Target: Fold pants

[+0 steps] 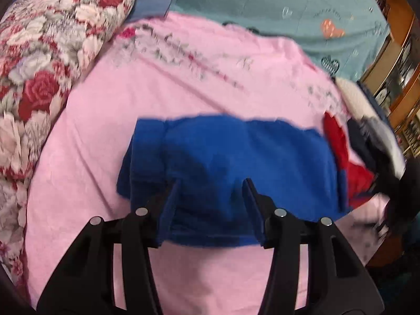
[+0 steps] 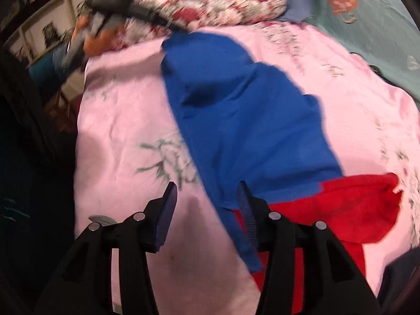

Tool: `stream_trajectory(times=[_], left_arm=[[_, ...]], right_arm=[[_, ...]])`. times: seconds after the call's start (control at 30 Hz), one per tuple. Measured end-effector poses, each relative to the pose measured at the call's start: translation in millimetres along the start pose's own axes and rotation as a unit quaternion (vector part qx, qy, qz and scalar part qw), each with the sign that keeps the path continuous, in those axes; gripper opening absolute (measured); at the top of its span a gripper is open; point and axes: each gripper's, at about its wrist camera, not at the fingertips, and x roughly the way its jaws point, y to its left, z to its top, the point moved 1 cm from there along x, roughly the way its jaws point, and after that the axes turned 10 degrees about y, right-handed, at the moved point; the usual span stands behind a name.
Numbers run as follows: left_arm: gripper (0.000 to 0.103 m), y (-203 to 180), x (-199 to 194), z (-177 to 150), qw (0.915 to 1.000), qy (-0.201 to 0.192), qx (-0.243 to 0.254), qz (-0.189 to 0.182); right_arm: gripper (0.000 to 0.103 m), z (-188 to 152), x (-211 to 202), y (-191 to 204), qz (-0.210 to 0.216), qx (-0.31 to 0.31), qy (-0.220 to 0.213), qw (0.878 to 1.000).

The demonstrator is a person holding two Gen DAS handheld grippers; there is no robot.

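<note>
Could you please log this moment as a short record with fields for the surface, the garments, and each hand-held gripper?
surface: pink floral bedsheet
task garment: blue pants, lying bunched on the sheet
neighbouring garment: red cloth, at one end of the pants and partly under them
left hand-held gripper: open, fingers over the near edge of the pants, nothing pinched
right hand-held gripper: open, over the sheet and the pants' edge, holding nothing
background: rose-print pillow, teal blanket
</note>
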Motion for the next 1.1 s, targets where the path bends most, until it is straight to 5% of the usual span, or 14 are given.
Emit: stream_trajectory(times=[0.1, 0.17, 0.23, 0.33, 0.43, 0.6, 0.73, 0.83, 0.93, 1.1], left_arm=[[0.049, 12, 10, -23, 0.9998, 0.019, 0.005, 0.007], [0.049, 11, 12, -33, 0.9994, 0.024, 0.014, 0.020], [0.049, 8, 5, -34, 0.9994, 0.023, 0.016, 0.021], [0.052, 0, -12, -27, 0.9996, 0.003, 0.022, 0.019], [0.057, -13, -27, -20, 0.9989, -0.020, 0.042, 0.012], [0.062, -35, -26, -10, 0.9967, -0.024, 0.077, -0.007], [0.063, -44, -6, -4, 0.9968, -0.001, 0.079, -0.010], [0.064, -40, 19, -2, 0.9965, 0.037, 0.073, 0.017], [0.063, -27, 34, -1, 0.9960, 0.065, 0.059, 0.018], [0.060, -15, 30, 3, 0.9965, 0.072, 0.041, 0.007]], right_arm=[[0.053, 2, -37, -46, -0.028, 0.074, -0.036, 0.996], [0.061, 6, -56, -101, -0.058, 0.170, -0.046, 0.983], [0.064, 10, -55, -158, -0.082, 0.277, -0.015, 0.957], [0.064, 11, -35, -222, -0.056, 0.400, 0.014, 0.914], [0.062, 14, -2, -253, -0.055, 0.459, 0.055, 0.885], [0.047, 16, 29, -253, -0.090, 0.469, 0.101, 0.873], [0.011, 12, 37, -247, -0.093, 0.452, 0.096, 0.882], [0.003, 8, 8, -235, -0.082, 0.441, 0.043, 0.893], [0.003, -18, -48, -224, -0.049, 0.458, -0.056, 0.886], [0.003, -93, -122, -187, 0.016, 0.508, -0.197, 0.838]])
